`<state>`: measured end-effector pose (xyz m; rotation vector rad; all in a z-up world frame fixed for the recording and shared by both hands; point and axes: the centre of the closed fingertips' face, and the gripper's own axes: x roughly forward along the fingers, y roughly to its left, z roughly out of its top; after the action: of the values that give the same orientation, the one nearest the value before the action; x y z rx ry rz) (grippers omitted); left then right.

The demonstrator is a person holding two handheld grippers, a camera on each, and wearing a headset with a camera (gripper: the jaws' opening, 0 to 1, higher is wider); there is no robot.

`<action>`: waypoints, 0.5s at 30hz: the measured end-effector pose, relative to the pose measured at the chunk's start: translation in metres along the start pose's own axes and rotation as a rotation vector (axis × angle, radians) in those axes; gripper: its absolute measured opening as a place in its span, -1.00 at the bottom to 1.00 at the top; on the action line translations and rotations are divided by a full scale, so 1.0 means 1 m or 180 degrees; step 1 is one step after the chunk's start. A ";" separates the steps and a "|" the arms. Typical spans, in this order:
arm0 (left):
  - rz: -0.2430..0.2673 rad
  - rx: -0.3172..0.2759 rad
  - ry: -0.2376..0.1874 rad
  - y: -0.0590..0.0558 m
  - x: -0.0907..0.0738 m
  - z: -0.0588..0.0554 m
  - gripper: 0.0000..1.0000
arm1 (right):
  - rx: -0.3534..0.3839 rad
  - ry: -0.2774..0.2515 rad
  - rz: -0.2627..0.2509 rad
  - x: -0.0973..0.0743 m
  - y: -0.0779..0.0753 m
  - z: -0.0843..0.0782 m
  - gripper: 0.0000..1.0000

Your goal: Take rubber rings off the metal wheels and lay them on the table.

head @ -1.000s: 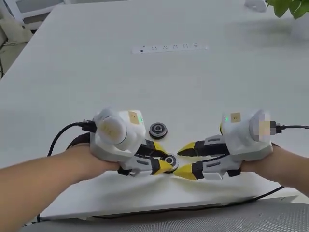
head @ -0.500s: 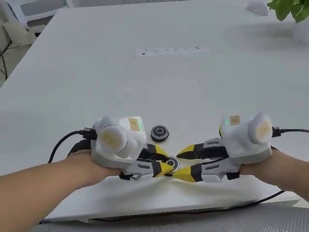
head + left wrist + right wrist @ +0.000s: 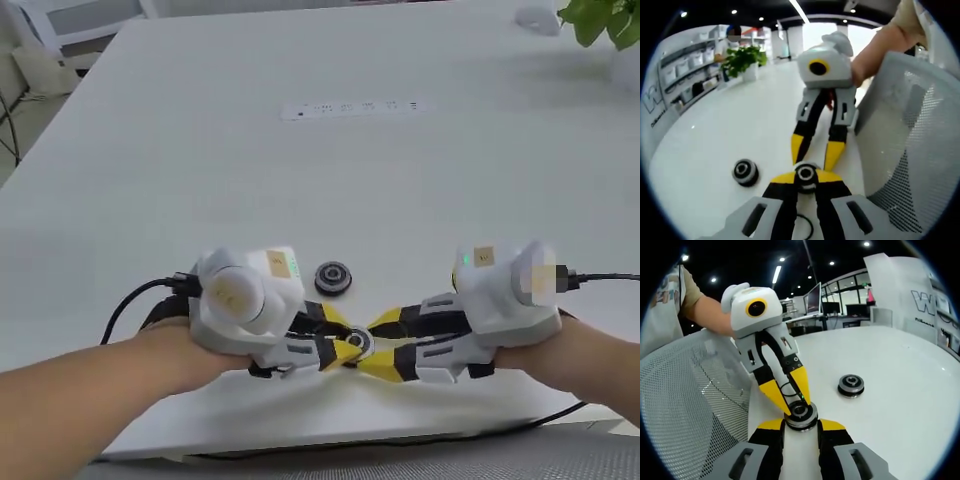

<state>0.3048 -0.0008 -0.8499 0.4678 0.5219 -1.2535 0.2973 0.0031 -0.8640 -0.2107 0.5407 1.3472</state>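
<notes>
A small metal wheel (image 3: 356, 344) with a black rubber ring sits just above the table's near edge, held between both grippers. My left gripper (image 3: 347, 346) is shut on it; in the left gripper view its yellow tips (image 3: 805, 178) clasp the wheel (image 3: 806, 175). My right gripper (image 3: 372, 343) faces it from the right, and in the right gripper view its tips (image 3: 801, 424) press on either side of the same wheel (image 3: 801, 415). A second wheel (image 3: 333, 277) lies flat on the table just beyond. A thin black ring (image 3: 802, 226) lies on the table under my left jaws.
The white table (image 3: 300, 180) stretches away, with a white power strip (image 3: 352, 108) at mid-depth. A green plant (image 3: 600, 20) stands at the far right corner. A grey mesh chair back (image 3: 910, 150) is close behind the near edge. Black cables (image 3: 130, 300) trail from both grippers.
My right gripper's jaws, wide open a second ago, have moved left and narrowed onto the wheel in my left gripper. The head camera has drifted, shifting the picture downward.
</notes>
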 end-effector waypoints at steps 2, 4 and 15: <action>0.0006 0.0019 0.0002 0.000 0.000 0.000 -0.74 | -0.0014 0.0002 -0.0001 0.000 0.000 0.000 -0.54; 0.0006 0.0021 0.0004 0.000 0.000 0.000 -0.74 | -0.0023 0.0003 -0.0005 -0.001 0.000 0.000 -0.54; 0.0025 0.0009 0.0008 -0.001 0.000 0.000 -0.74 | -0.0136 0.0068 -0.0047 -0.003 -0.001 -0.004 -0.62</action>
<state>0.3041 -0.0007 -0.8501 0.4736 0.5199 -1.2464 0.2966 -0.0016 -0.8658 -0.2637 0.5277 1.3441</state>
